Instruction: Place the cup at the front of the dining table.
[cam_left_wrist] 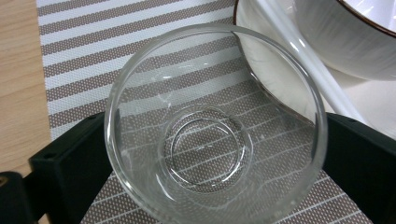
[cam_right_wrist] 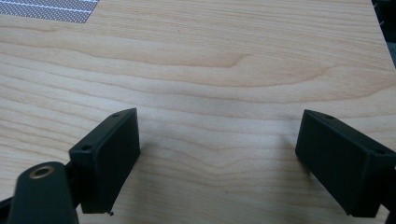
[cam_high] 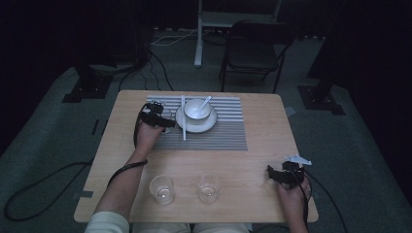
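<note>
So 3 glass cups total: 2 (cam_high: 162,189) (cam_high: 209,188) on the bare table (cam_high: 262,145) near the front edge, 1 cup (cam_left_wrist: 212,130) on the striped mat (cam_left_wrist: 88,51) just left of the plate (cam_high: 182,124). Left gripper (cam_high: 158,116) is spread w/ the cup between its jaws, pads look just off the glass. Also 1 bowl (cam_high: 197,109), 1 spoon (cam_high: 205,102), 1 white stick (cam_high: 183,119) across the plate, crowding the cup's right side. Right gripper (cam_right_wrist: 217,158) spread, nothing in it.
</note>
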{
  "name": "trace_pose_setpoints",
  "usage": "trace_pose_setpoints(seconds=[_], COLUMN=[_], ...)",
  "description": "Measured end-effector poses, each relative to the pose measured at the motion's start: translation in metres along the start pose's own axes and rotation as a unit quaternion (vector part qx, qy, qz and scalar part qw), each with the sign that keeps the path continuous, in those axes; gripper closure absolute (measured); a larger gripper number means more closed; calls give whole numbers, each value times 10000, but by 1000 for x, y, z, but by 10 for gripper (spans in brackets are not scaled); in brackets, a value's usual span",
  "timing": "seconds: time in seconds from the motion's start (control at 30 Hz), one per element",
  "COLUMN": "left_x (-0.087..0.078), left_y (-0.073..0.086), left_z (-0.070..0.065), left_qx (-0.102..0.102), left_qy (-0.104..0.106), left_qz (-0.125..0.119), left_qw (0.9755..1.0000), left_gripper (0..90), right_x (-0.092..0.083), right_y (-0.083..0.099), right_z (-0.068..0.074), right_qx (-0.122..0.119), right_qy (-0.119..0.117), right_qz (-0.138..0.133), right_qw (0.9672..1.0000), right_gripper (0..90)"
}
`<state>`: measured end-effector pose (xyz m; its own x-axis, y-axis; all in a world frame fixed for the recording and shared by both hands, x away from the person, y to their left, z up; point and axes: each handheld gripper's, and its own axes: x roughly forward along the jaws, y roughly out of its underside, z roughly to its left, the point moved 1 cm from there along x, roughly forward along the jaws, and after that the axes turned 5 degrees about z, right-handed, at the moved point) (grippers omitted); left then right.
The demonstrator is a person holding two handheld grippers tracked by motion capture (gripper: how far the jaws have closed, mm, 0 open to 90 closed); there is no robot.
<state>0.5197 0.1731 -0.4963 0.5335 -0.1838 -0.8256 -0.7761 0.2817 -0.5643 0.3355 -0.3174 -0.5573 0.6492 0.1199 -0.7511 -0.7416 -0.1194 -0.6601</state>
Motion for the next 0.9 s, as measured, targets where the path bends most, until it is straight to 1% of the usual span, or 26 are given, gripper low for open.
trace_pose_setpoints(seconds=[0.03, 0.07, 0.13, 0.17, 0.2, 0.23, 0.3, 0.47, 0.5, 0.53, 0.57, 0.63, 0.67, 0.77, 0.87, 0.9], left_x=[0, 0, 1, 1, 2, 2, 4, 5, 4, 4, 1, -2, -3, -6, -6, -6], left_y=[1, 3, 5, 8, 10, 10, 18, 24, 26, 26, 29, 30, 31, 35, 38, 41], left_z=[0, 0, -1, -1, -1, -1, -1, 3, 5, 5, 7, 8, 9, 10, 10, 9], left_qx=[-5, -13, 0, 48, 90, 90, 264, 204, 184, 184, 188, 153, 146, 103, 108, 158], left_qy=[-9, 42, -75, -157, -179, -179, -231, -212, -124, -124, -182, -120, -140, -77, -79, -66], left_qz=[-9, -39, -86, -169, -161, -161, -243, -185, -156, -156, -218, -261, -249, -279, -252, -260], left_qw=[10000, 10000, 9999, 9997, 9997, 9997, 9991, 9994, 9996, 9996, 9994, 9995, 9995, 9995, 9996, 9995], left_gripper=[15, 15, 15, 15, 15, 16, 16, 16, 16, 15, 16, 16, 16, 16, 16, 15], right_x=[0, 0, 0, 0, 0, 0, 0, 0, 0, 0, 0, 0, 0, 0, 0, 0], right_y=[0, 0, 0, 0, 0, 0, 0, 0, 0, 0, 0, 0, 0, 0, 0, 0], right_z=[0, 0, 0, 0, 0, 0, 0, 0, 0, 0, 0, 0, 0, 0, 0, 0], right_qx=[-1, 0, 3, -1, 0, 0, 1, 1, 3, 1, 1, 0, 1, 2, 2, 5], right_qy=[0, 0, 0, 0, 0, 0, 0, 0, -1, 0, 0, 0, -1, -1, -1, -2], right_qz=[0, 1, -1, -1, 0, 0, 0, 0, -1, 0, 0, 0, 0, 0, 0, 0], right_qw=[10000, 10000, 10000, 10000, 10000, 10000, 10000, 10000, 10000, 10000, 10000, 10000, 10000, 10000, 10000, 10000], right_gripper=[131, 131, 131, 131, 131, 131, 131, 131, 131, 131, 131, 131, 131, 131, 131, 131])
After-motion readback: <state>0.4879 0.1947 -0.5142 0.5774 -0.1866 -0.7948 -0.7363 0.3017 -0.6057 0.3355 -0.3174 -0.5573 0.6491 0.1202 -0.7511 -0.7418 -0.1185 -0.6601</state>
